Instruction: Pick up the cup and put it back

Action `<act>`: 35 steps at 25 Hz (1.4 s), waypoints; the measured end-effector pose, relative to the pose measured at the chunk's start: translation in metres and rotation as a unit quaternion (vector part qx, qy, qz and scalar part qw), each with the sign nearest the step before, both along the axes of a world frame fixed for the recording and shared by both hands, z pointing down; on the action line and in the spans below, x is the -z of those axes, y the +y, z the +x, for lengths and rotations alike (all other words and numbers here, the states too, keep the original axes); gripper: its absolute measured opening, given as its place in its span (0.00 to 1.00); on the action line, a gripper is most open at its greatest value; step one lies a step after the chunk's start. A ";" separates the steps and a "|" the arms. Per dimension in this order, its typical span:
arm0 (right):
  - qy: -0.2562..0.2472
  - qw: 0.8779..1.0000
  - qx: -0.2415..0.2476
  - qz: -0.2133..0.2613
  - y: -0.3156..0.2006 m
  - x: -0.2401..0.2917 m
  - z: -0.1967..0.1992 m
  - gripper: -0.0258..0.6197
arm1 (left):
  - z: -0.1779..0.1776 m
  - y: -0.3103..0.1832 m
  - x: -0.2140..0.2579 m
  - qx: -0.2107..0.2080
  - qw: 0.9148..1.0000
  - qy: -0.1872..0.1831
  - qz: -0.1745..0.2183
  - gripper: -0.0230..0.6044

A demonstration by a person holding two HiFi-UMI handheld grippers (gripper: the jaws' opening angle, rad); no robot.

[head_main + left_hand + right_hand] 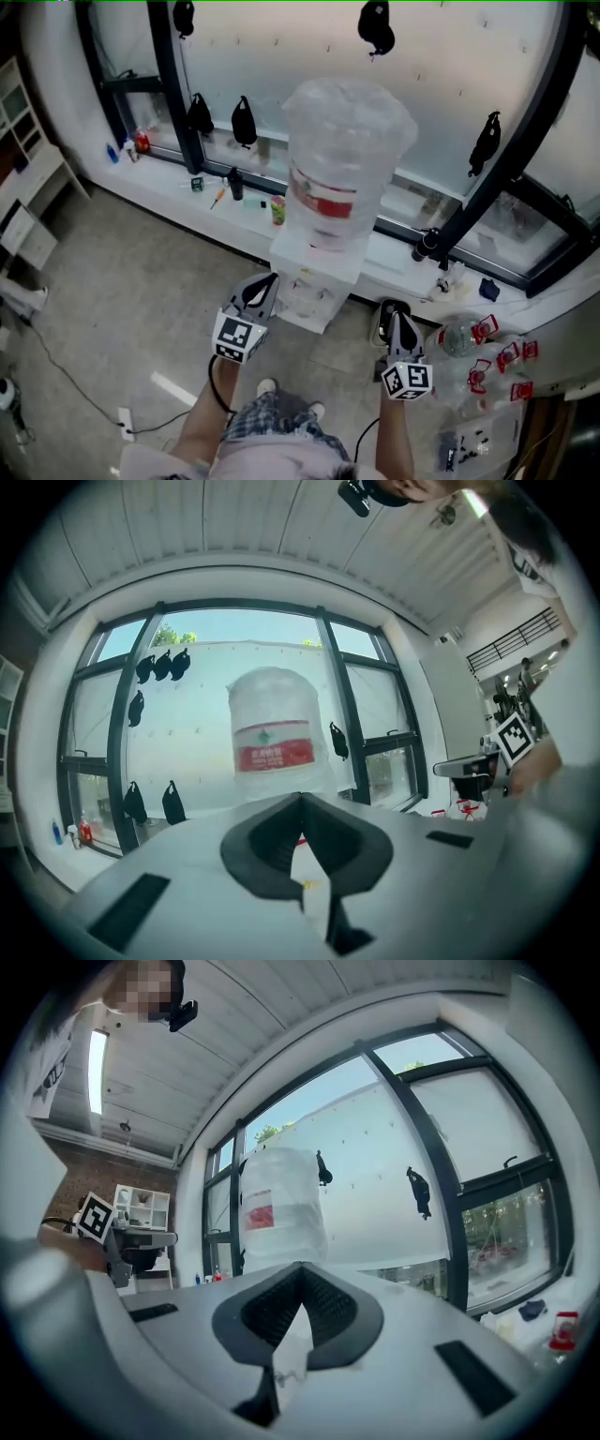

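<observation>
Water bottle on its white dispenser stands ahead of both grippers. Left gripper and right gripper hold their fingers clenched on nothing. What looks like the clear cup sits on the table just right of the right gripper, apart from its fingers.

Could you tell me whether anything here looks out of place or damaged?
Nothing looks spilled or broken. The untidy spots: clear plastic wrappers heaped on the table at right, and a cable trailing across the floor.

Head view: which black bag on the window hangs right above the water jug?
The top-centre bag, just over the jug; the other four hang off to either side.
</observation>
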State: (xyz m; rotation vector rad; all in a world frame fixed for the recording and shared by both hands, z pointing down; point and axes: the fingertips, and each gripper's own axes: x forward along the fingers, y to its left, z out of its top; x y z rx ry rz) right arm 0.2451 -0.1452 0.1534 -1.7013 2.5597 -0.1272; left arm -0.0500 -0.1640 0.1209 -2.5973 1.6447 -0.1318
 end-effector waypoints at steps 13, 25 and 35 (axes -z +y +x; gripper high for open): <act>-0.002 1.000 -0.018 0.015 0.002 0.015 0.005 0.06 | -0.004 -0.010 0.006 0.026 0.998 0.053 0.007 0.08; 0.004 1.000 -0.027 0.013 0.001 0.010 0.017 0.06 | 0.008 -0.016 -0.008 0.012 0.997 0.072 -0.004 0.08; 0.005 1.000 -0.025 0.006 0.000 0.006 0.022 0.06 | 0.008 -0.018 -0.011 0.016 0.997 0.077 -0.010 0.08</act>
